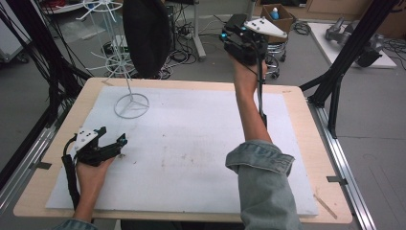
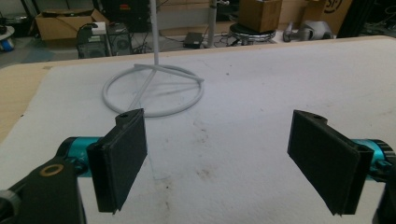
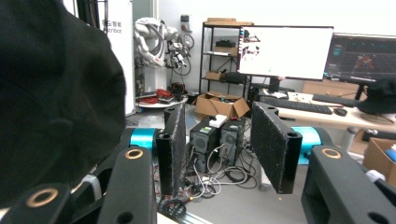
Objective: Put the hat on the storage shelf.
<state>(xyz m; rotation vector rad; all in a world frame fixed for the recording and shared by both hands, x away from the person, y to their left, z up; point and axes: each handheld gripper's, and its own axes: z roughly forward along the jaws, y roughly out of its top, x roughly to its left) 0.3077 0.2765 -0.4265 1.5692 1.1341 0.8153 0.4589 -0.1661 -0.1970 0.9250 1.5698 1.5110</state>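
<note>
**So, one gripper raised high, the other parked on the mat**

Okay, our right hand [image 1: 247, 76] is stretched way out over the far edge of the table [image 1: 57, 143], forearm raised, denim sleeve [image 1: 261, 167] bunched below the elbow. It holds the right gripper [image 1: 234, 33] up in the air, pointing off toward the back of the room. In the right gripper view its jaws stand apart with a moderate gap and nothing between them; through the gap we see computer towers [image 3: 219, 135] and a tangle of cables on the floor.

Our left hand [image 1: 91, 167] sits low at the near left of the table, resting on the white mat [image 1: 201, 143]. The left gripper [image 1: 119, 143] lies close to the mat, aimed toward the middle. In the left gripper view its jaws are spread wide, empty, with bare, slightly stained mat between them.

Around us: a white wire stand [image 1: 129, 91] has its ring base on the far left part of the mat, and in the left gripper view the ring base [image 2: 154, 91] sits just ahead of the jaws. A big black rounded thing [image 1: 146, 33] hangs by the stand's upper part; it's right beside the right gripper and blocks the left side of the right gripper view [image 3: 51, 93]. We can't tell what it is exactly. Monitors [image 3: 285, 51] sit on a desk behind.
</note>
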